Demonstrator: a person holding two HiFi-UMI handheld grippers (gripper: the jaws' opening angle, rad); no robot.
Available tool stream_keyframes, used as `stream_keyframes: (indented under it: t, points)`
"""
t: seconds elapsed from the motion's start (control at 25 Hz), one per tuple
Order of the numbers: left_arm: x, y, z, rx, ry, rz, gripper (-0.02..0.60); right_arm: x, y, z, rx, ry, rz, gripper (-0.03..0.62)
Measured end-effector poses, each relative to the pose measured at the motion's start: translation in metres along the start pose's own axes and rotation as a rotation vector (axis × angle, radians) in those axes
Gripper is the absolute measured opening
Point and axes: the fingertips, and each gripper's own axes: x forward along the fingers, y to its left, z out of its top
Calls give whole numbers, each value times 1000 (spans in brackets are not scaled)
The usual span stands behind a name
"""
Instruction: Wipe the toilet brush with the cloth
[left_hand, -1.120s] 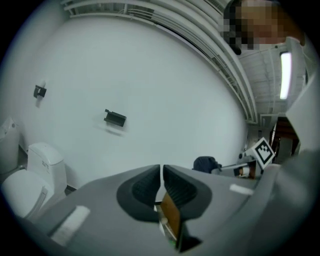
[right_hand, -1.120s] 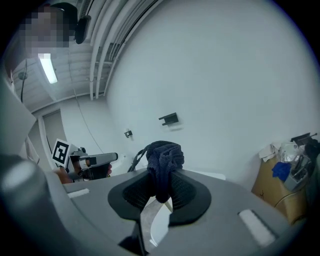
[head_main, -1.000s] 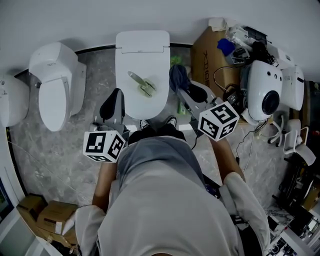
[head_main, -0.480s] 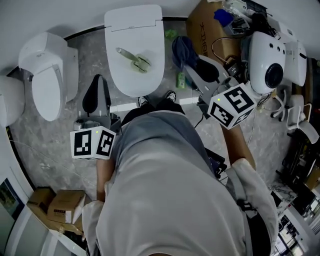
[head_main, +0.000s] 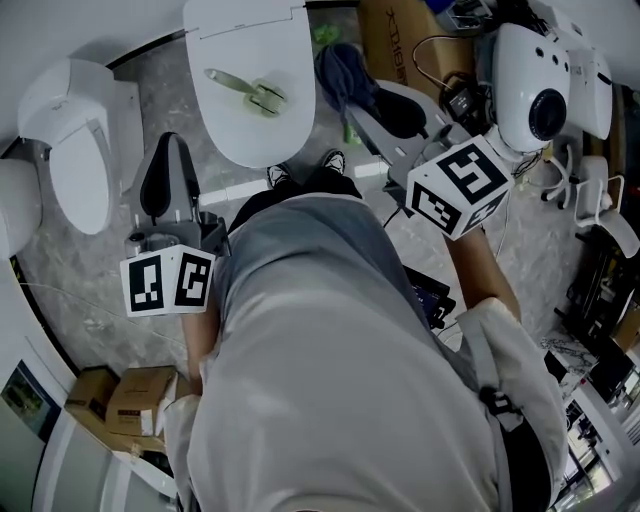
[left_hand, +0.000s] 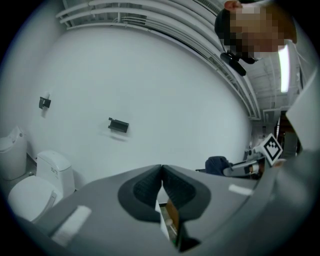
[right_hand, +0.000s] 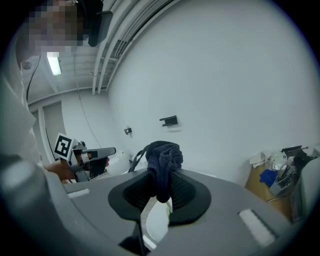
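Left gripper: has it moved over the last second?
Yes. The left gripper has pulled back, down and left in the head view, away from the middle toilet whose front edge it was beside.

Toilet (head_main: 275, 50) lid: open from above, bare except for brush (head_main: 245, 89) lying across it. Left of toilet: strip of clear floor (head_main: 150, 85), bounded by second toilet (head_main: 70, 130); left gripper (head_main: 168, 145) over it, jaws closed on nothing. Right of toilet: narrow, hemmed by box (head_main: 385, 45), cables (head_main: 440, 50) and white machine (head_main: 540, 90); right gripper (head_main: 352, 98) there, clamped on cloth (head_main: 338, 70). Front of toilet: blocked by shoes (head_main: 331, 160).
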Motion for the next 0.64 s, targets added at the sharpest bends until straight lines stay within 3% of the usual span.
stream_keyframes:
  t: [0.64]
  points:
    - [-28,7,14,-10,-22,35,0,-3,40,4,-41,28,44,60]
